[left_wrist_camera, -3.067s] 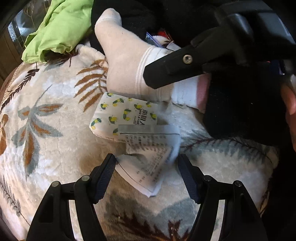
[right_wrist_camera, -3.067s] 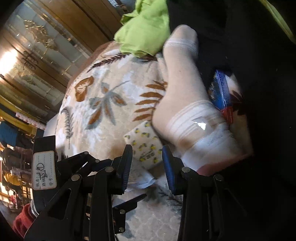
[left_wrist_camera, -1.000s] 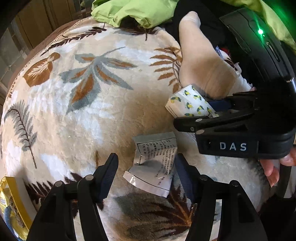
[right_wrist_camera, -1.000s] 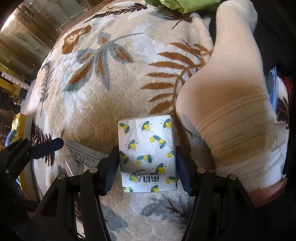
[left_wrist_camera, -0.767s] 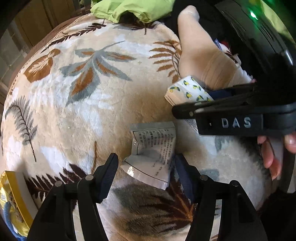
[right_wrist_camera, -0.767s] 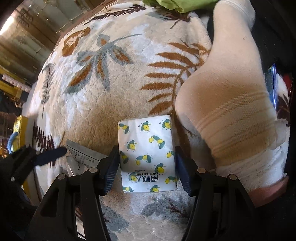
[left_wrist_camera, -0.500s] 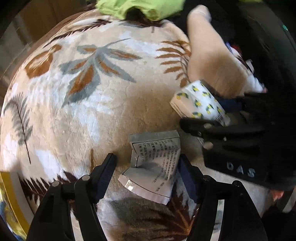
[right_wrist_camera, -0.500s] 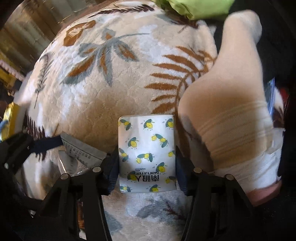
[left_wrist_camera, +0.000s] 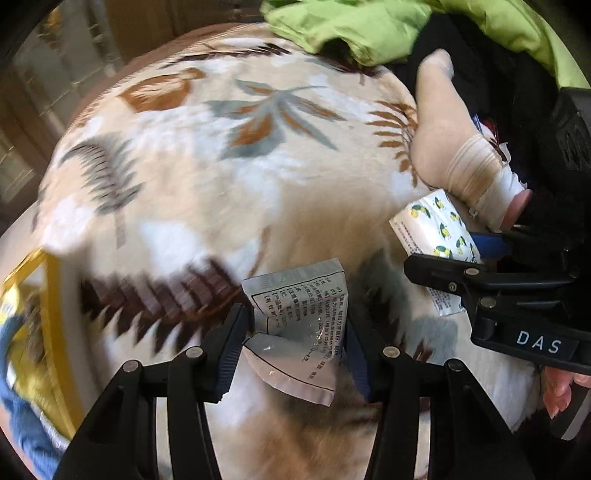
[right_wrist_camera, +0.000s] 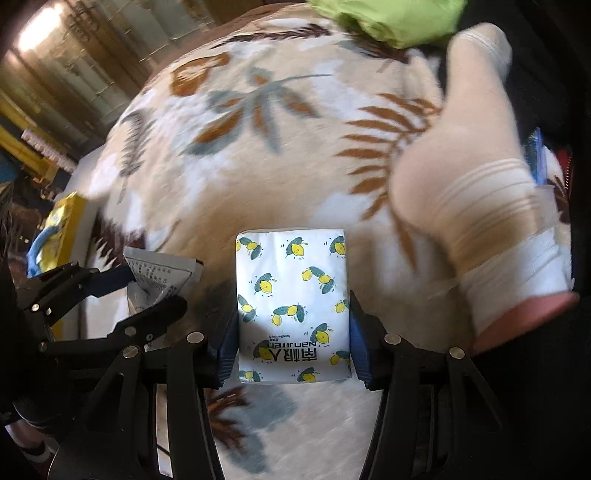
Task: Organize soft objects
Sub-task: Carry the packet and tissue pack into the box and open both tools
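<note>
My left gripper (left_wrist_camera: 293,343) is shut on a crumpled silver sachet (left_wrist_camera: 301,325) with printed text and holds it just above the leaf-patterned blanket (left_wrist_camera: 207,177). My right gripper (right_wrist_camera: 293,339) is shut on a white tissue pack with lemon prints (right_wrist_camera: 293,295). The tissue pack also shows in the left wrist view (left_wrist_camera: 436,236), to the right of the sachet. The sachet and left gripper show at the left of the right wrist view (right_wrist_camera: 159,275).
A foot in a white sock (right_wrist_camera: 476,184) rests on the blanket at the right. Green cloth (left_wrist_camera: 369,26) and black cloth (left_wrist_camera: 509,81) lie at the back. A yellow package (left_wrist_camera: 26,332) sits off the blanket's left edge.
Both grippers have lifted and pulled back with their items. The view has shifted so more of the blanket and the yellow package show. The image is motion-blurred.
</note>
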Available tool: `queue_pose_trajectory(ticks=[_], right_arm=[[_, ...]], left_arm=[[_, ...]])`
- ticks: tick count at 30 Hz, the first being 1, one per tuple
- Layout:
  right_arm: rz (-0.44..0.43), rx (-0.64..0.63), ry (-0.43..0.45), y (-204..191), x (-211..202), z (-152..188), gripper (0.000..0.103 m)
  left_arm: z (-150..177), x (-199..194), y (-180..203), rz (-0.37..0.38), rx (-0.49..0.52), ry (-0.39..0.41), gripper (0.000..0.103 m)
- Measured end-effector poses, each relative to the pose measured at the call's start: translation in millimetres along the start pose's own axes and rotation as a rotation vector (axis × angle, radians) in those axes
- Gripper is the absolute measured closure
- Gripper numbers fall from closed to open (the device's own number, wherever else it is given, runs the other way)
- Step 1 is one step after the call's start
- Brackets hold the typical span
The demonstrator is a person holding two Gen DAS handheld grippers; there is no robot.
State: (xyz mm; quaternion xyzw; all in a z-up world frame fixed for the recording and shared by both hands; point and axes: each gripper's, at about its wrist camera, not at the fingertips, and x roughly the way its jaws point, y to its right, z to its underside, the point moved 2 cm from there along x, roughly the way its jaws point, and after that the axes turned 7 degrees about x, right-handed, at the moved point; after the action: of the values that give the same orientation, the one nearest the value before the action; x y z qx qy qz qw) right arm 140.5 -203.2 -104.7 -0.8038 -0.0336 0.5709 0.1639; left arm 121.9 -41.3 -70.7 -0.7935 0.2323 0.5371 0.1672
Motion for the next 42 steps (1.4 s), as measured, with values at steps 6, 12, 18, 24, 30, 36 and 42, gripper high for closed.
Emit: queue_pose_trajectory(ticks=[6, 12, 18, 24, 30, 36, 42], right_arm=[[-0.065, -0.066, -0.003, -51, -8, 15, 0.052], [-0.128, -0.161, -0.004, -115, -18, 31, 0.052], [-0.169, -0.244, -0.002, -171, -25, 42, 0.052], [-0.19, -0.335, -0.001, -222, -30, 58, 0.052], [-0.187, -0.417, -0.013, -264, -25, 71, 0.052], [-0.168, -0.462, -0.007, -294, -16, 74, 0.052], [-0.128, -0.477, 0.009, -309, -5, 67, 0.052]], left_arm=[[41, -53, -18, -0.094, -0.047, 0.055, 0.052], [66, -82, -49, -0.142, -0.134, 0.09, 0.052], [96, -118, -78, -0.206, -0.197, 0.134, 0.052], [129, -137, -109, -0.264, -0.272, 0.147, 0.052], [154, -143, -139, -0.319, -0.339, 0.146, 0.052], [167, -133, -161, -0.335, -0.391, 0.134, 0.052], [173, -123, -177, -0.347, -0.421, 0.127, 0.052]])
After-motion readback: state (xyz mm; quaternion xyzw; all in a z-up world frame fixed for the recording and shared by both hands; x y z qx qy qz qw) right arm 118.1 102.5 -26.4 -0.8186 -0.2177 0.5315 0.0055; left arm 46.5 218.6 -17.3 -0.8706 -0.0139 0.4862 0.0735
